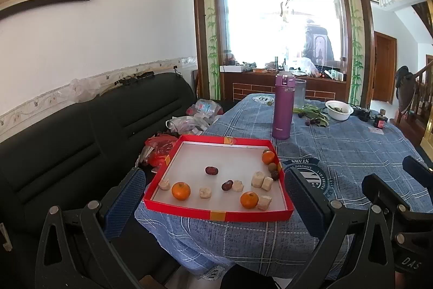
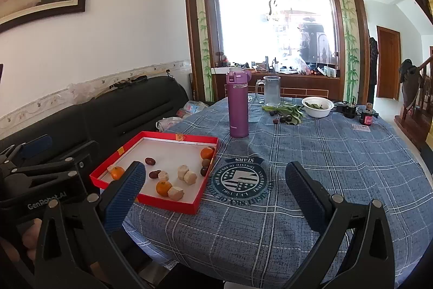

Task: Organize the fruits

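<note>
Blue checked tablecloth (image 2: 311, 153) carries a red shallow box (image 1: 216, 214) at its near left edge, and in it lie mixed three tangerines (image 1: 181, 190), dark red jujubes (image 1: 211, 170) and pale peeled chunks (image 1: 257, 179), spread over the white floor and not grouped by kind. Left gripper (image 1: 213, 197) and right gripper (image 2: 216, 186) both hover spread wide and hold nothing. Sorting seems to me undecided, so I only judge that any pick needs a gentle descent on one small round fruit.
</note>
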`<state>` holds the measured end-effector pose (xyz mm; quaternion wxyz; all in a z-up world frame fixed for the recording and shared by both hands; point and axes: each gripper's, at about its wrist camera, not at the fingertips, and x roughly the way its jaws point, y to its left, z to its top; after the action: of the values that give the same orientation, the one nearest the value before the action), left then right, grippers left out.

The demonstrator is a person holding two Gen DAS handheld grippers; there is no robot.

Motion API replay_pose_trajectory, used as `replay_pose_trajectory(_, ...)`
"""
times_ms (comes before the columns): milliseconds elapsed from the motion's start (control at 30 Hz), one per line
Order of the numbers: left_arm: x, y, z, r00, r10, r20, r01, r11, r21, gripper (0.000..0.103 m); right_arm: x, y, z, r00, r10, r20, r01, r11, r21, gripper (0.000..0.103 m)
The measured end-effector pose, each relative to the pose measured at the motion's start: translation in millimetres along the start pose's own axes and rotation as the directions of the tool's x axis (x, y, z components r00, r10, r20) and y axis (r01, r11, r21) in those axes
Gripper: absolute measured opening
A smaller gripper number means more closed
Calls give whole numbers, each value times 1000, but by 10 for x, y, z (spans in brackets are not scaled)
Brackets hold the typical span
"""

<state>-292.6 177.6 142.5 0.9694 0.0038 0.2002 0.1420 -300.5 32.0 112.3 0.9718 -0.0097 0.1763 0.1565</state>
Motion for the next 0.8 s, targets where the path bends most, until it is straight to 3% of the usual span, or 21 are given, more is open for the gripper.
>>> replay_pose_trajectory(800, 43, -13, -61, 1000, -14, -23, 14, 1000, -4, 103, 39, -5, -47, 1000, 0, -6, 0, 1000, -1, 103)
